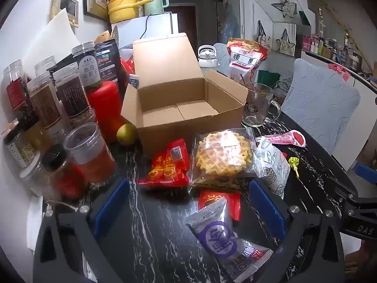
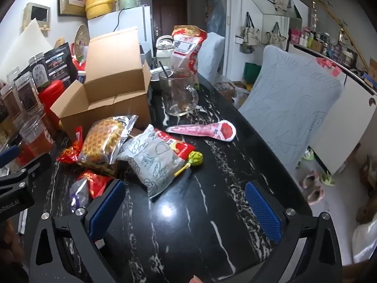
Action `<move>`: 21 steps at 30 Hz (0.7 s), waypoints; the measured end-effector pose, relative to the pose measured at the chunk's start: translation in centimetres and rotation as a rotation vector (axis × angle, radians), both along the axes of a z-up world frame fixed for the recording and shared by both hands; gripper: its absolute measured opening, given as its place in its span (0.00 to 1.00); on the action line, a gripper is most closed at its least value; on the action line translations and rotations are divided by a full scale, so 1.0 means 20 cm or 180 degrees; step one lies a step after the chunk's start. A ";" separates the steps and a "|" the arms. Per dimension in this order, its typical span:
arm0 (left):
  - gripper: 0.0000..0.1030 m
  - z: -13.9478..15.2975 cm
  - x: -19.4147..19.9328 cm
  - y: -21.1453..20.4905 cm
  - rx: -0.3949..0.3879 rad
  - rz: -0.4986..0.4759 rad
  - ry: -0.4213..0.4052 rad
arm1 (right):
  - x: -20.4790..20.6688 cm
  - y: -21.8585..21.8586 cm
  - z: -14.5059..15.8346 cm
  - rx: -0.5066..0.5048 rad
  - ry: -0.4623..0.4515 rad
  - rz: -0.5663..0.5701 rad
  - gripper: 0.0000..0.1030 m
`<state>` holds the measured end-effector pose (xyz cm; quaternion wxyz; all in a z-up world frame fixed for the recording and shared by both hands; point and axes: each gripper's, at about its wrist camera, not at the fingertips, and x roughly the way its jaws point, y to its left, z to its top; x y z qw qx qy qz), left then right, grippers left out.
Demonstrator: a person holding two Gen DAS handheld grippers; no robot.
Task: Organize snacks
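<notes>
- Both my grippers, left (image 1: 189, 208) and right (image 2: 185, 208), gape wide, holding nothing.
- Waffle packet (image 1: 222, 155): light, crinkly, brittle inside; I'd pinch its sealed edge.

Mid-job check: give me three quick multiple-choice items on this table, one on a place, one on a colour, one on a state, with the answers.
1. Where does the glass mug stand?
A. inside the cardboard box
B. on the table beside the cardboard box
C. on the chair

2. What colour is the lollipop's wrapped head?
A. green-yellow
B. blue
C. white

3. What is in the cardboard box?
A. the waffle packet
B. jars
C. nothing visible

Answers:
1 B: the mug rests on the dark marble table, right of the box.
2 A: the head shows yellow-green in both views.
3 C: the lid is up and the left wrist view shows only bare bottom flaps; the waffle packet lies outside.
</notes>
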<state>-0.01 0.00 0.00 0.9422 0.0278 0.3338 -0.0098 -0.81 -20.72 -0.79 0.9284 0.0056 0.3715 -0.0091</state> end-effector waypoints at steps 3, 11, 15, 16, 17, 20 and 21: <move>1.00 0.00 0.00 0.00 0.0000 -0.0014 0.0002 | -0.01 0.00 0.00 -0.0002 -0.0004 0.0001 1.00; 1.00 0.00 -0.01 0.01 -0.0055 -0.0062 0.0055 | -0.01 0.02 0.03 -0.0017 -0.0018 -0.0013 1.00; 1.00 0.00 -0.01 0.01 -0.0056 -0.0103 0.0060 | -0.01 0.03 0.02 -0.0060 -0.0030 0.0009 1.00; 1.00 0.00 -0.01 0.01 -0.0056 -0.0112 0.0062 | 0.00 0.03 0.02 -0.0062 -0.0028 0.0012 1.00; 1.00 0.00 -0.01 0.00 -0.0052 -0.0122 0.0060 | 0.00 0.04 0.02 -0.0066 -0.0028 0.0013 1.00; 1.00 0.00 -0.02 0.00 -0.0040 -0.0139 0.0052 | 0.00 0.04 0.03 -0.0074 -0.0040 0.0013 1.00; 1.00 0.01 -0.02 0.00 -0.0040 -0.0142 0.0048 | 0.00 0.04 0.02 -0.0070 -0.0041 0.0014 1.00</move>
